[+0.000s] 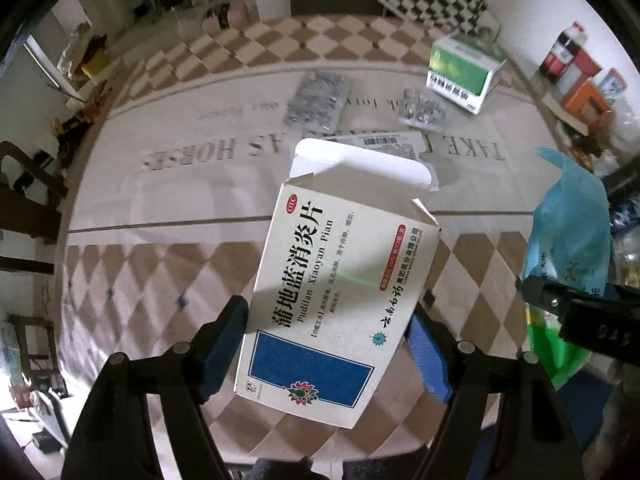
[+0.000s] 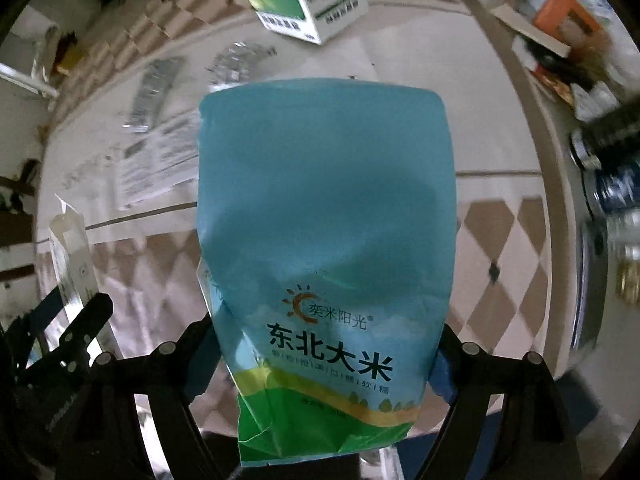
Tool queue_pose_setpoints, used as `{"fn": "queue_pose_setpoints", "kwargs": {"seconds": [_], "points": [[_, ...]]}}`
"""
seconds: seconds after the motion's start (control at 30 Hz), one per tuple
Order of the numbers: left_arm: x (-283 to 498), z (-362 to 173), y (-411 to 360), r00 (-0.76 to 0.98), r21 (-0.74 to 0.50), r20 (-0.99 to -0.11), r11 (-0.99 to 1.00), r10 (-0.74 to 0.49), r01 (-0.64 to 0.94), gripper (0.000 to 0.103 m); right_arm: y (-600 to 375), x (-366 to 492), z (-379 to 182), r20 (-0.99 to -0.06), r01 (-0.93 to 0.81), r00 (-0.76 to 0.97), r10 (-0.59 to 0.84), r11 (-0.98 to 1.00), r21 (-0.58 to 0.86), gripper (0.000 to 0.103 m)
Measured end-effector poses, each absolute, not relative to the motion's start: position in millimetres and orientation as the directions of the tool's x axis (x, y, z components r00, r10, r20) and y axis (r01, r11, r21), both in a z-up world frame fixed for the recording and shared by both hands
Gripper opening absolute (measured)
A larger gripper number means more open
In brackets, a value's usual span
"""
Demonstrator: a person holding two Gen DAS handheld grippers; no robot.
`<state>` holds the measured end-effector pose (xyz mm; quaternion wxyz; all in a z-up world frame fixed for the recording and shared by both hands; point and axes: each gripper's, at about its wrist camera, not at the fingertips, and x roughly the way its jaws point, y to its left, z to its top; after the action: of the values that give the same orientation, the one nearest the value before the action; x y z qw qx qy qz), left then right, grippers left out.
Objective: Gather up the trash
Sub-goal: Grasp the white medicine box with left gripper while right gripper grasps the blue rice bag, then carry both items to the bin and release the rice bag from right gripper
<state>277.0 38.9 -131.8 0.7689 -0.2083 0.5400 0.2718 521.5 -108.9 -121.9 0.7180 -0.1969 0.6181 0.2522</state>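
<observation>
The left gripper (image 1: 328, 344) was closed on a flat white cardboard medicine box (image 1: 336, 292), its end flap open, held above the checkered tablecloth (image 1: 120, 280). The right gripper (image 2: 324, 360) clamped a soft, glossy blue-green rice bag (image 2: 328, 216). Crinkled foil pill sheets (image 1: 318, 98) and a green carton (image 1: 460, 68) lay farther off.

left gripper (image 1: 326, 352) clamped, right gripper (image 2: 320, 364) clamped
</observation>
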Motion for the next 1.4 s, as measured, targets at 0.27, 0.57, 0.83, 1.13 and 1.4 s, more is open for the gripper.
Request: {"fn": "queue_pose_setpoints", "kwargs": {"seconds": [0.27, 0.57, 0.83, 1.13, 1.4], "points": [[167.0, -99.0, 22.6, 0.382, -0.081, -0.903, 0.796, 0.196, -0.600, 0.075, -103.9, 352.8, -94.2, -0.954, -0.565, 0.222, 0.200, 0.824, 0.041, 0.085], [46.4, -147.7, 2.6, 0.343, -0.214, -0.939, 0.762, 0.011, -0.611, 0.075, -153.1, 185.5, -143.2, -0.969, -0.493, 0.145, 0.200, 0.864, 0.105, 0.085], [1.9, -284.7, -19.1, 0.199, -0.284, -0.959, 0.676, -0.203, -0.680, 0.075, -205.7, 119.8, -268.8, -0.988, -0.426, -0.074, 0.135, 0.892, 0.154, 0.085], [47.0, -518.3, 2.1, 0.107, -0.325, -0.923, 0.599, -0.370, -0.732, 0.076, -216.2, 126.0, -477.7, -0.972, -0.372, -0.212, 0.102, 0.911, 0.177, 0.085], [37.3, -601.2, 26.2, 0.099, -0.298, -0.929, 0.559, -0.357, -0.774, 0.103, -173.9, 134.6, -625.1, -0.943, -0.366, -0.303, 0.138, 0.897, 0.249, 0.087]]}}
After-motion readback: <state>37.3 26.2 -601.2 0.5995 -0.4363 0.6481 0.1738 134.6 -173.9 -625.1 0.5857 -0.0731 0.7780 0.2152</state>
